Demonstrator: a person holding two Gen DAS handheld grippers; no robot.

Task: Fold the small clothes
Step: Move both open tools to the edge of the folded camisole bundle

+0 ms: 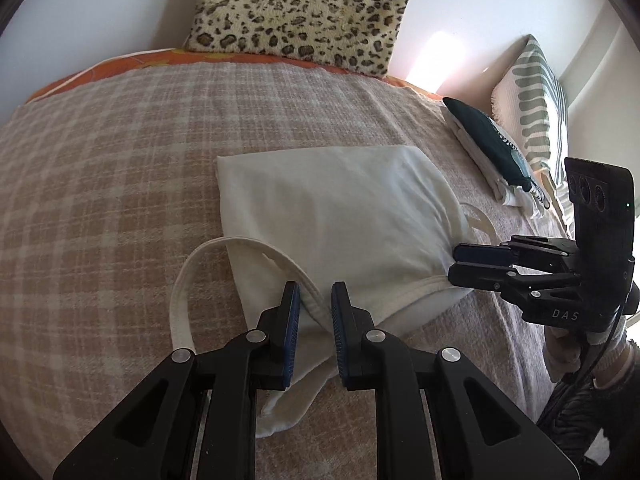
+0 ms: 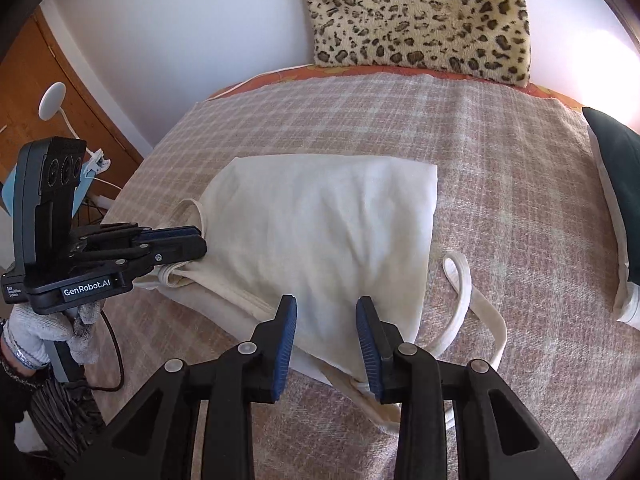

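Observation:
A cream tank top [image 1: 336, 216] lies folded on the plaid blanket; it also shows in the right wrist view [image 2: 320, 232]. One strap [image 1: 180, 280] loops out on its left, another strap [image 2: 472, 312] on its right. My left gripper [image 1: 316, 300] is open, its jaws on either side of the top's near hem; it also shows side-on in the right wrist view [image 2: 198, 242] at the garment's left edge. My right gripper [image 2: 326, 320] is open over the top's near right corner, and shows in the left wrist view [image 1: 456, 262] at the garment's right edge.
A stack of folded clothes with a dark green piece on top [image 1: 488, 144] lies at the right. A leopard-print pillow [image 1: 300, 8] leans on the back wall, a striped cushion [image 1: 532, 100] at the right. A wooden cabinet [image 2: 48, 92] stands left of the bed.

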